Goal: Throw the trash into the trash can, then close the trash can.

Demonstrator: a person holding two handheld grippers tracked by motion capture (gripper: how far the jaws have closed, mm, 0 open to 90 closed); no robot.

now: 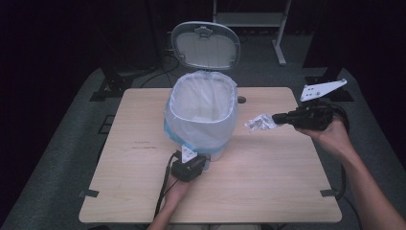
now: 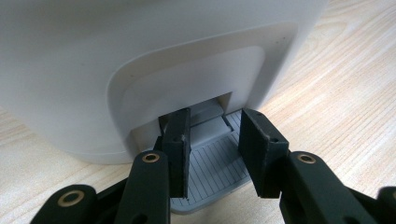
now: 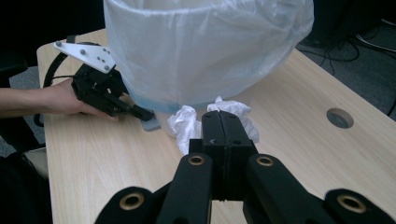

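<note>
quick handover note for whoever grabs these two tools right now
Left tool: jaws a little apart, pressing down on the grey ribbed foot pedal of the white pedal bin, so the bin's lid stands open.
Right tool: shut on a crumpled white paper wad, held in the air to the right of the bin.
Done: wad picked up, lid opened.
Left: likely carry the wad over the clear plastic liner, release it, then let the pedal up.
</note>
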